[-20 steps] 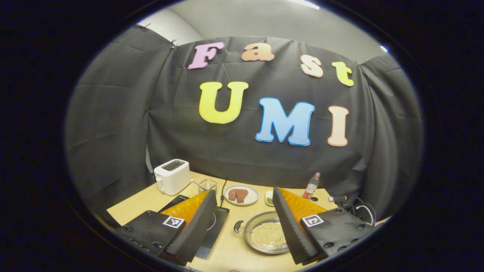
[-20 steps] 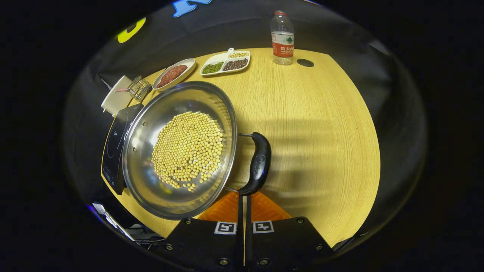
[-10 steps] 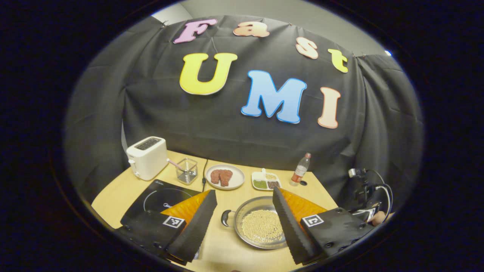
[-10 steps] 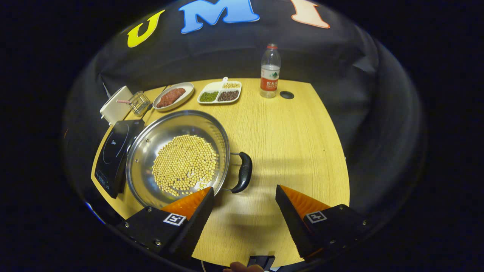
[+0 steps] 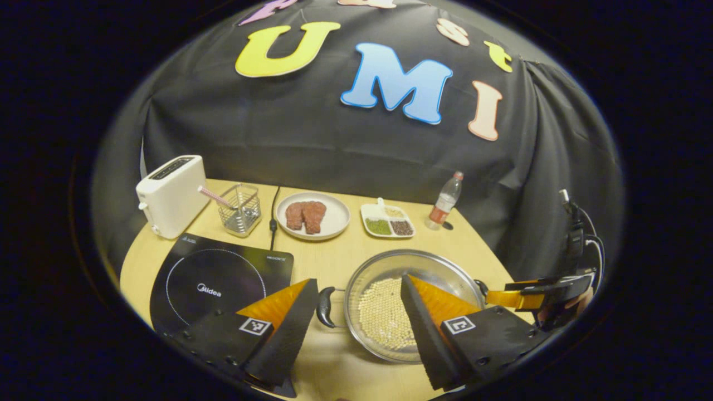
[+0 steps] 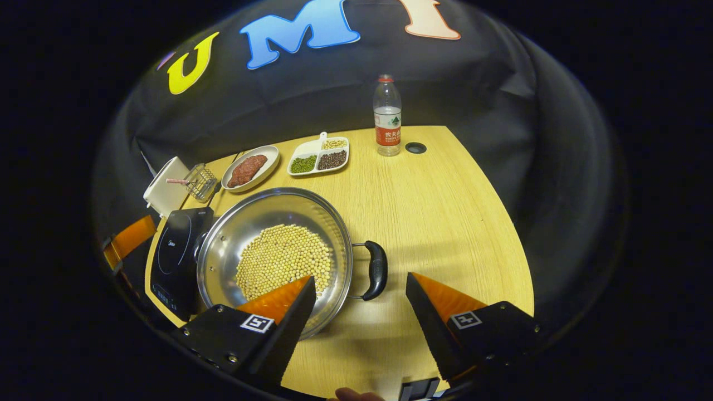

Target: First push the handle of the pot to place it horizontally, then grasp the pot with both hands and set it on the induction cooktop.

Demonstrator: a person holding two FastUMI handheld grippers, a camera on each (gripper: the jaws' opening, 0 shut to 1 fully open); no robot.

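Wooden table spread ahead of both claws. Induction cooktop left of left gripper, gaping, empty. Pot of beans just ahead of right gripper, wide open, empty, handle between fingers.

"Midea" on the induction cooktop

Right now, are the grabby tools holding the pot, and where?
No. Nothing is held: the left tool and the right tool are both open near the pot, the right one's fingers either side of its handle.
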